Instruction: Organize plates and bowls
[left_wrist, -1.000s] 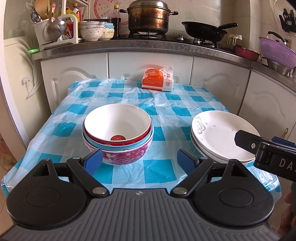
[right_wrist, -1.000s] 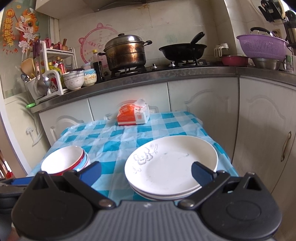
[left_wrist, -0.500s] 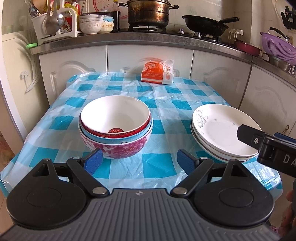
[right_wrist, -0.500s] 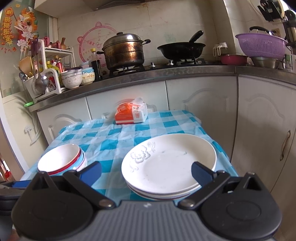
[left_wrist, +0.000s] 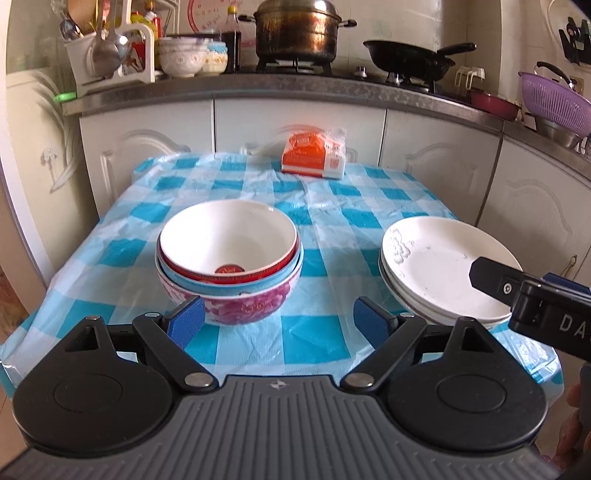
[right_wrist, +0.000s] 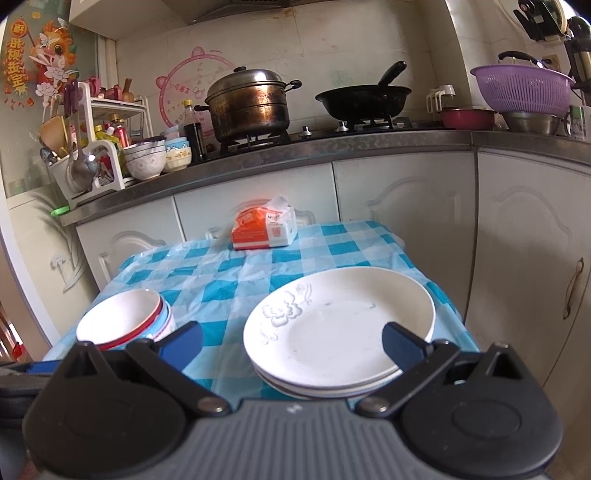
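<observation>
Plainly, both stacks look sorted: bowls nested, plates piled, nothing held.
Surface: a small table under a blue-and-white checked plastic cloth (left_wrist: 317, 334), standing against white kitchen cabinets.
Bowls: three nested ceramic bowls (left_wrist: 229, 266) sit on the left half of the surface; a white bowl with a red rim lies inside a pale blue one, inside a pink-flowered one. The nest looks slightly off-centre, the inner bowls shifted toward the left.
Plates: a stack of white shallow ceramic plates (right_wrist: 338, 326), the top one printed with a grey flower, sits on the right half near the front-right edge, well apart from the bowls.
Left claw: the left claw (left_wrist: 279, 319) is released, its blue pads spread wide, empty, hovering before the bowls at about rim-to-base height.
Right claw: the right claw (right_wrist: 291, 341) is likewise spread and empty, hovering over the near rim of the plates.
Other item: an orange-and-white soft tissue pack (left_wrist: 314, 155) lies at the far edge, clear of both stacks.
Step in hand, as judged: either pulling clear of finished stacks or lining up a final tidy.
Doing it well: if nudging, push low on the outer bowl's wall, not the rim, so the nest does not tip; ease the plates inward from the edge, gripping the whole rim stack rather than the top plate alone.
</observation>
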